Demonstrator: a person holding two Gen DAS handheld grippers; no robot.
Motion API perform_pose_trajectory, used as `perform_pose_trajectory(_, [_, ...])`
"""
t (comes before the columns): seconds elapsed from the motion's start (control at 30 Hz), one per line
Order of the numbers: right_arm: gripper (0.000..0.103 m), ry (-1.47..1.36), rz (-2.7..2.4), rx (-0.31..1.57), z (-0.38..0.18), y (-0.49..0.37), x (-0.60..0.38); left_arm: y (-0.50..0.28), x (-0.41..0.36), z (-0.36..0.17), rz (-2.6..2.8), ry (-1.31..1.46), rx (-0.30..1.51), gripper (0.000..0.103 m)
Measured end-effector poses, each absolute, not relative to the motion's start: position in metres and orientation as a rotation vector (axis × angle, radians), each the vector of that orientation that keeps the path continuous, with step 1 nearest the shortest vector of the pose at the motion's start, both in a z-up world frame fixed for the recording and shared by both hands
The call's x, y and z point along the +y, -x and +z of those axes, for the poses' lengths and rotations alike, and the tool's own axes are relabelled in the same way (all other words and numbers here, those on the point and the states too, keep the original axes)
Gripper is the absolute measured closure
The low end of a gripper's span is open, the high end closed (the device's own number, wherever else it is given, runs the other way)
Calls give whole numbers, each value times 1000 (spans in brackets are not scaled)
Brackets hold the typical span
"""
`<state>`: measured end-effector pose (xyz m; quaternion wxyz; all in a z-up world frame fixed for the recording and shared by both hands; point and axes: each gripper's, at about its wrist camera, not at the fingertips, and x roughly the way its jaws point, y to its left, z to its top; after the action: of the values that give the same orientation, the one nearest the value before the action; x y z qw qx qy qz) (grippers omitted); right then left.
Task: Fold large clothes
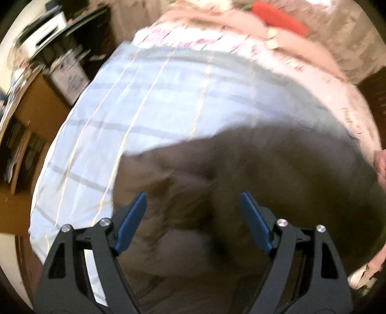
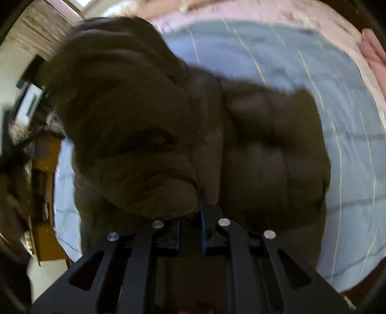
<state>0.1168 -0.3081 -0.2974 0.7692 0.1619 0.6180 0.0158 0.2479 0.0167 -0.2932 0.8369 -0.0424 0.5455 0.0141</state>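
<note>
A large dark brown garment [image 1: 241, 183] lies rumpled on a light blue checked bedsheet [image 1: 144, 101]. My left gripper [image 1: 193, 200] is open and empty, its blue pads [image 1: 131, 222] spread wide just above the garment. My right gripper [image 2: 196, 200] is shut on a bunched fold of the same garment [image 2: 135, 125] and holds it up, so the cloth hangs in front of the camera. The rest of the garment [image 2: 275, 149] lies on the sheet [image 2: 325, 101] to the right. Both views are blurred by motion.
A pink floral bed cover [image 1: 241, 46] and a red-orange pillow [image 1: 279, 17] lie beyond the sheet. Dark shelves and a wooden cabinet [image 1: 38, 103] stand left of the bed. A wooden cabinet [image 2: 45, 169] also shows left in the right wrist view.
</note>
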Motion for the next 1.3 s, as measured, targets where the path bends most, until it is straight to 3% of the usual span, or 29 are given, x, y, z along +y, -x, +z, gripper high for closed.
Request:
perform_pose_trajectory(0.1, [88, -339, 16, 1364, -307, -108, -302, -262, -22, -266, -38, 58, 1079, 21])
perform_pose_trajectory(0.13, [88, -333, 15, 1368, -308, -106, -300, -264, -34, -261, -52, 36, 1071, 16])
perform_pose_trajectory(0.2, [81, -298, 12, 1385, -310, -105, -298, -269, -70, -274, -75, -110, 1139, 12])
perform_pose_trajectory(0.23, [74, -274, -7, 1420, -312, -103, -298, -269, -87, -293, -94, -198, 1206, 14])
perform_pose_trajectory(0.27, [36, -261, -54, 1464, -314, -100, -303, -265, -94, -303, -102, -229, 1233, 17])
perform_pose_trajectory(0.3, [15, -280, -77, 1461, -311, -93, -309, -259, -98, -316, -106, -252, 1265, 22])
perform_pose_trajectory(0.43, [14, -415, -181, 1424, -281, -67, -346, -232, -86, -352, -90, -215, 1359, 23])
perform_pose_trajectory(0.53, [26, -611, -178, 1271, -248, -69, -363, -211, -73, -363, -81, -159, 1382, 23])
perform_pose_trajectory(0.6, [45, -650, -85, 1200, -230, -97, -347, -201, -68, -366, -73, -147, 1386, 23])
perform_pose_trajectory(0.77, [55, -547, 197, 1159, -213, -168, -259, -187, -55, -356, -59, -104, 1365, 20])
perform_pose_trajectory(1.03, [73, -322, 66, 1382, -307, -178, -216, -175, -39, -371, -7, -105, 1390, 15])
perform_pose_trajectory(1.2, [93, -339, -38, 1474, -377, -179, -227, -169, -35, -404, 6, -112, 1444, 9])
perform_pose_trajectory(1.3, [100, -319, -75, 1529, -412, -191, -223, -168, -36, -430, 7, -128, 1493, 4])
